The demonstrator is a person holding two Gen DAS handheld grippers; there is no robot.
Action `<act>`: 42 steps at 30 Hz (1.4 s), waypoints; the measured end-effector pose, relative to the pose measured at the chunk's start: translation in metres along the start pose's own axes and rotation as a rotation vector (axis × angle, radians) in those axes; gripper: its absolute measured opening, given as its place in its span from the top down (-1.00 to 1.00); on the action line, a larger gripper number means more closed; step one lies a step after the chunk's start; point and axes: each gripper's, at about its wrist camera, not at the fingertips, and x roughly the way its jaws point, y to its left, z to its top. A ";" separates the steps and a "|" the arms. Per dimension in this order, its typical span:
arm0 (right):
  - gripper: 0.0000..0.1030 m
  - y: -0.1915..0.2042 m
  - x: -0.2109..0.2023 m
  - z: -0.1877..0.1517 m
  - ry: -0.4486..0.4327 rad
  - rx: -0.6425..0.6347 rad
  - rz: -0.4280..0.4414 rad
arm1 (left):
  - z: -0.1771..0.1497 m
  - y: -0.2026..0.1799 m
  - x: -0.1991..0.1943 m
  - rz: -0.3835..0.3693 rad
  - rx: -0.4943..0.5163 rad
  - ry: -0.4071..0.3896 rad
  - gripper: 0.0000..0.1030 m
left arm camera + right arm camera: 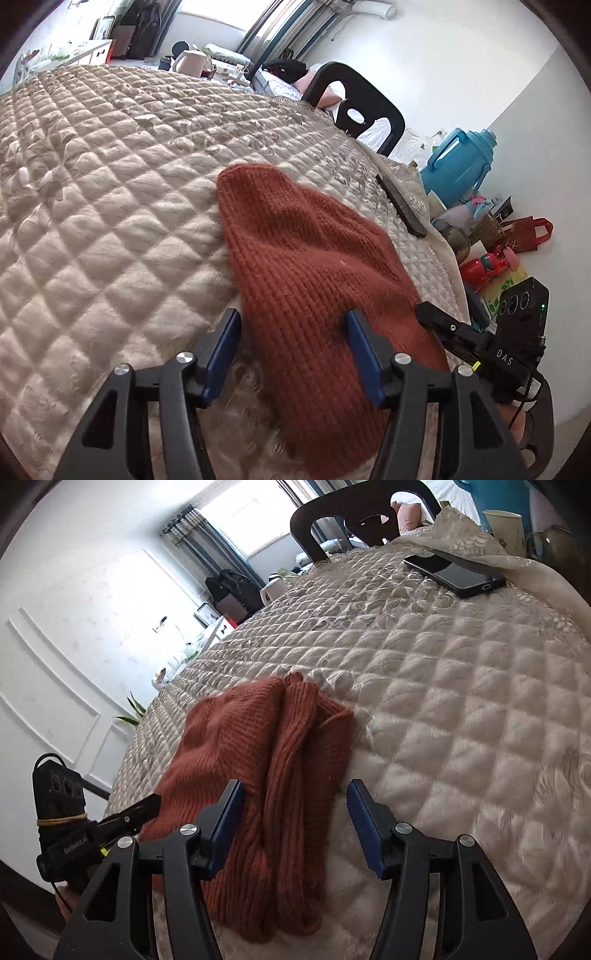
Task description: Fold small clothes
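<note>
Hovering with both grippers' jaws spread over the rust knit (310, 258) lying flat on the quilt (110, 192), I'd check its edges line up before pinching again.

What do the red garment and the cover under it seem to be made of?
The red garment looks like a thick knit, probably wool or acrylic yarn: vertical ribs and a matte, slightly fuzzy surface show. The cover looks like a quilted, padded fabric, beige with a soft sheen: stitched diamond squares puff up, and a floral pattern is woven or embroidered into it. The exact fibre cannot be told.
</note>
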 end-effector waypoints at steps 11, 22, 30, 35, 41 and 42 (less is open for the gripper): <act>0.55 0.008 0.000 0.005 0.004 0.030 0.082 | 0.004 -0.014 -0.014 0.019 0.070 -0.033 0.36; 0.56 0.083 0.005 0.012 -0.012 -0.032 0.233 | 0.033 0.012 -0.092 0.034 0.101 -0.150 0.37; 0.56 0.149 0.065 0.005 0.037 -0.057 0.332 | 0.053 0.078 -0.130 0.138 0.077 -0.192 0.37; 0.53 0.165 0.099 -0.004 0.072 -0.055 0.341 | 0.047 0.117 -0.127 0.183 0.038 -0.175 0.33; 0.50 0.148 0.100 -0.012 0.082 -0.082 0.203 | 0.024 0.138 -0.121 0.257 0.018 -0.131 0.19; 0.50 0.144 0.095 -0.012 0.070 -0.077 0.196 | 0.021 0.136 -0.125 0.267 0.025 -0.140 0.19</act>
